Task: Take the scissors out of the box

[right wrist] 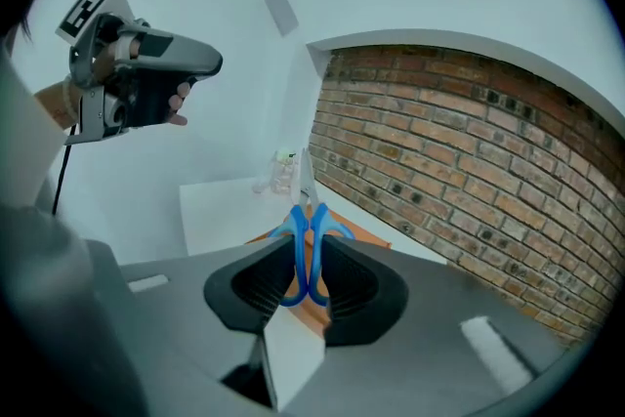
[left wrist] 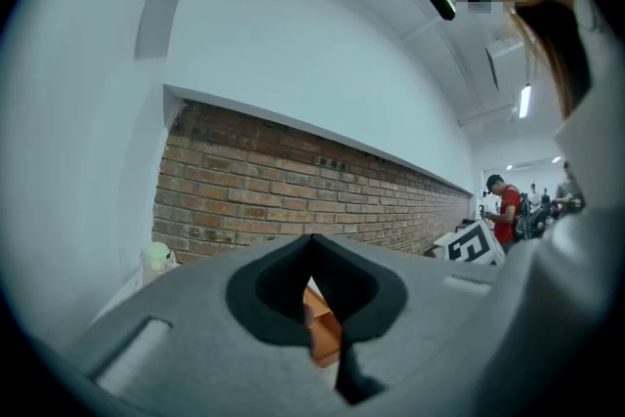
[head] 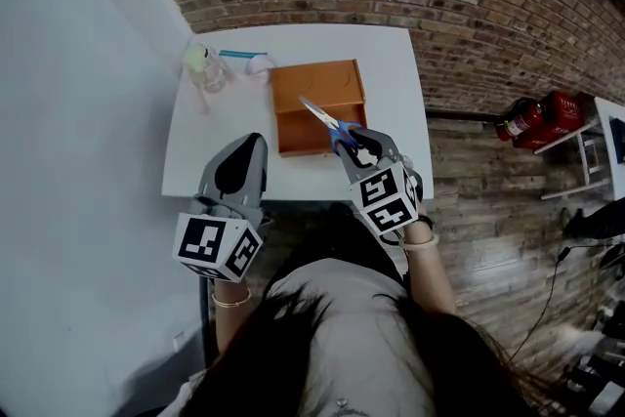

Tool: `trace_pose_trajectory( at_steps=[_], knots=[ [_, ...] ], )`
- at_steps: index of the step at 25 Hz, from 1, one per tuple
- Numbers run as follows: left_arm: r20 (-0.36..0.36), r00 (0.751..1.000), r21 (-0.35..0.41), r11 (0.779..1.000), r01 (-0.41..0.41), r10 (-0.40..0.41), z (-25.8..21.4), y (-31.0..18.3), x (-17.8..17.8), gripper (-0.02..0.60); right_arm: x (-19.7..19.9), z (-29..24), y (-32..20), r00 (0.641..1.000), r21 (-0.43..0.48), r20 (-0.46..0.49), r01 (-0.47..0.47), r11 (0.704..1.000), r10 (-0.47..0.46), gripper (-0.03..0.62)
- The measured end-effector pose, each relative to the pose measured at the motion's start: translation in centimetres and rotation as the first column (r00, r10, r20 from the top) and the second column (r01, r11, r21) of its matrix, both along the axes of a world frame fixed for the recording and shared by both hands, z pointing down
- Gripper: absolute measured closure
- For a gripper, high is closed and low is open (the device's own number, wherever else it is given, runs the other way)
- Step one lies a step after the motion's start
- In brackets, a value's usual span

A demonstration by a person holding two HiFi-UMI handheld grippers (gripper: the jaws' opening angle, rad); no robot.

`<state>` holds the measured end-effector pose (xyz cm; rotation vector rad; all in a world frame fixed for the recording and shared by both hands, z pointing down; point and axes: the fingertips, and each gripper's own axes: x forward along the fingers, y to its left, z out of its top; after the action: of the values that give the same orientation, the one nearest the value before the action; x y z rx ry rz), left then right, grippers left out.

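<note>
The white counter (head: pixel 391 93) carries an open orange wooden box (head: pixel 305 132) near its front edge. The left gripper (head: pixel 249 151), jaws together on nothing, hangs by the counter's near edge, apart from the box. The right gripper (head: pixel 356 144) is clamped on the blue plastic handle loops of the steel-bladed scissors (head: pixel 322 117), held over the box's near right part with the blades pointing away. The grip sits only on the loops, so the blade end could likely swing or slip during a quick tilt, dropping back in. A low sideways move might catch the tips on the box wall and drag the unsteadied box.
</note>
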<state>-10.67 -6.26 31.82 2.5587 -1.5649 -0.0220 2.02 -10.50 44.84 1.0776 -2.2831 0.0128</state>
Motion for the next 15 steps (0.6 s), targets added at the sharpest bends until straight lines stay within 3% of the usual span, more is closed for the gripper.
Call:
trace_pose_trajectory(
  at_steps=[15],
  knots=[
    [-0.013,0.999,0.027,0.999,-0.04,0.04,0.0,2.5,0.4,0.581,-0.3,-4.0,2.7,0.992,0.102,0.117,-0.051,0.993,0.039,0.497]
  ],
)
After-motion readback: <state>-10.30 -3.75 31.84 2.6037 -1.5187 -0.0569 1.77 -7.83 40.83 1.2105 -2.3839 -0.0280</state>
